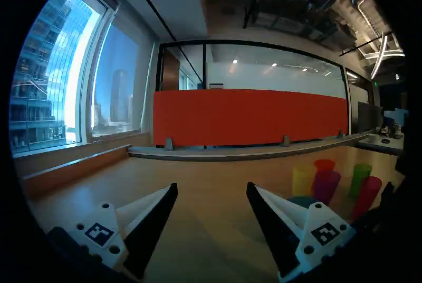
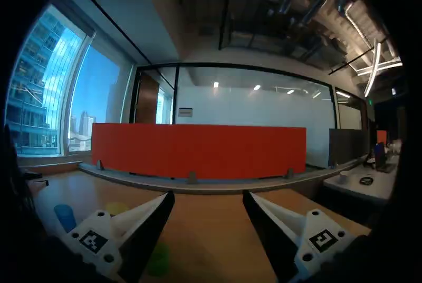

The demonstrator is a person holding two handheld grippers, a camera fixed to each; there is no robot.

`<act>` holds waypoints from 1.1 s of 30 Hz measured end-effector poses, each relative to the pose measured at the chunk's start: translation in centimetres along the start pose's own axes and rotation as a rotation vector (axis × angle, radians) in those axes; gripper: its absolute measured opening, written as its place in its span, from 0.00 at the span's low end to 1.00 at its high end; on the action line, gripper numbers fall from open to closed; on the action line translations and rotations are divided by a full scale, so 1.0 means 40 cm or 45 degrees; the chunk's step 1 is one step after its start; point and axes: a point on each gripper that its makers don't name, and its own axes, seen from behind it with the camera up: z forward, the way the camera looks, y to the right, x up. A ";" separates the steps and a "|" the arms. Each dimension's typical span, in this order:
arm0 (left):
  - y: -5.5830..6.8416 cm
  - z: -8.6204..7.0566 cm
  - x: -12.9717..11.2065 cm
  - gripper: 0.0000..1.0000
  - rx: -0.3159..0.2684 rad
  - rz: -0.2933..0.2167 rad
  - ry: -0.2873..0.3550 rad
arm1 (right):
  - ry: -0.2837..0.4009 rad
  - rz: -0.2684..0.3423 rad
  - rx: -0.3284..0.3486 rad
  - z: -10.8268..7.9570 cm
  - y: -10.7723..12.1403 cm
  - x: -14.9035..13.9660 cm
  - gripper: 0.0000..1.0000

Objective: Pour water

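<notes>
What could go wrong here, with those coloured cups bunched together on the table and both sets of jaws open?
The yellow cup, purple cup, green cup and pink cup stand packed close, so reaching for one could tip a neighbour. A teal cup sits half hidden behind a finger of the left gripper and might get bumped. Whether any cup holds water cannot be told; a knock could wet the wooden table.

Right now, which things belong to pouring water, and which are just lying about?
For the job: yellow cup, purple cup, green cup, pink cup, blue cup; left claw and right claw, both open.
Just lying about: orange divider, window, side desk.
</notes>
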 end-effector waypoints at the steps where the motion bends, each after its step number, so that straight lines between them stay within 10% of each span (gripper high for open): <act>1: 0.000 0.000 0.000 0.97 0.000 0.000 0.000 | 0.001 -0.001 -0.005 0.000 -0.001 -0.006 1.00; 33: 0.000 -0.001 0.000 0.97 0.000 0.000 0.000 | -0.096 0.073 -0.008 0.011 0.010 -0.204 1.00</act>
